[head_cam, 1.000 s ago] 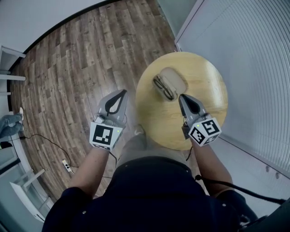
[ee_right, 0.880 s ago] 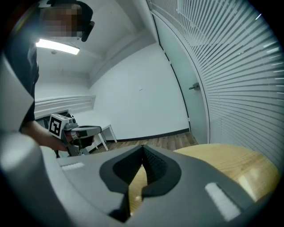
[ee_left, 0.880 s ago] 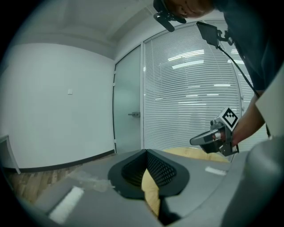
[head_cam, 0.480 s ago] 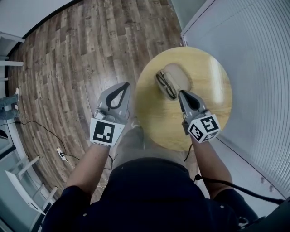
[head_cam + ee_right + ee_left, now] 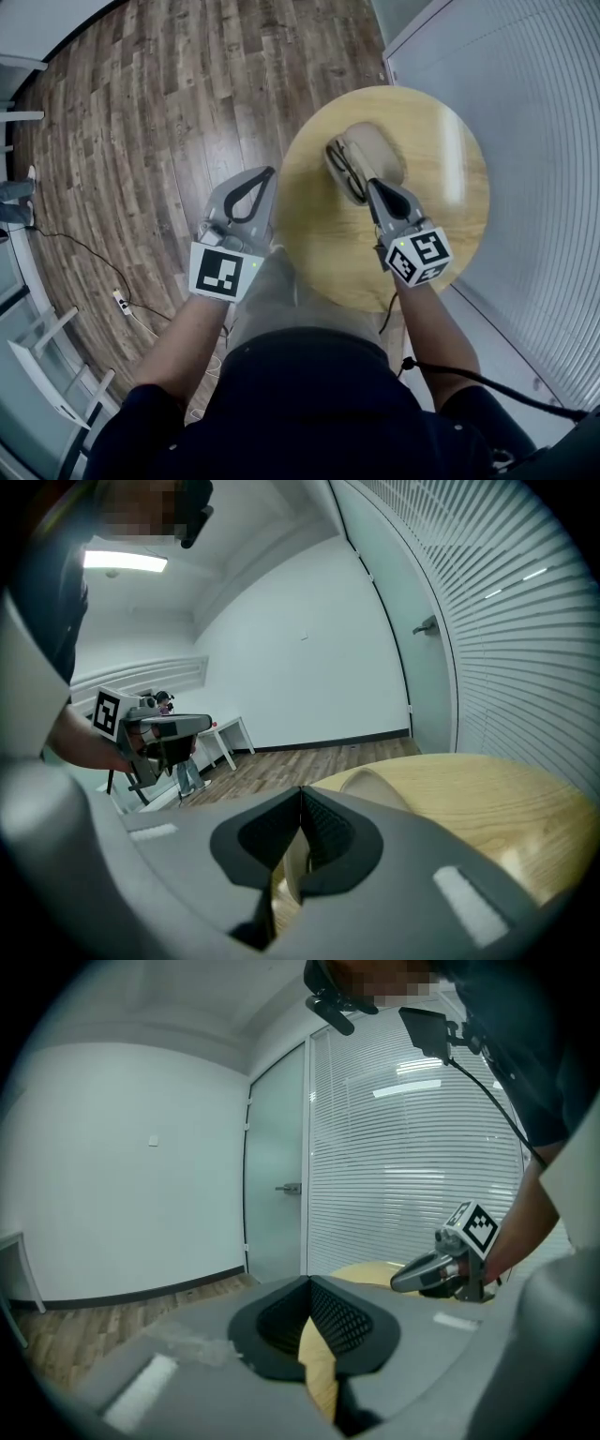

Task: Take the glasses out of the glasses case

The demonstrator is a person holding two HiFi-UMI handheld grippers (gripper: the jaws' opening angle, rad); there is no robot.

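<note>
While right gripper (image 5: 369, 186), pressed together, fronts glasses case (image 5: 377, 147) | left gripper (image 5: 266, 174) likewise, empty | risk: closed tips shove case

Probably an office or meeting room: a glass partition (image 5: 422, 1147) lined with horizontal blinds, a frosted glass door (image 5: 277, 1176) with a lever handle (image 5: 290, 1188), plain white walls (image 5: 141, 1166), wood-plank floor (image 5: 169, 112), and a white desk (image 5: 228, 735) by the wall.

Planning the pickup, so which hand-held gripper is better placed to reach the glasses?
Right. The right hand-held gripper points at the open glasses case, tip beside the glasses; the left hand-held gripper hangs beyond the table edge, over the floor.
</note>
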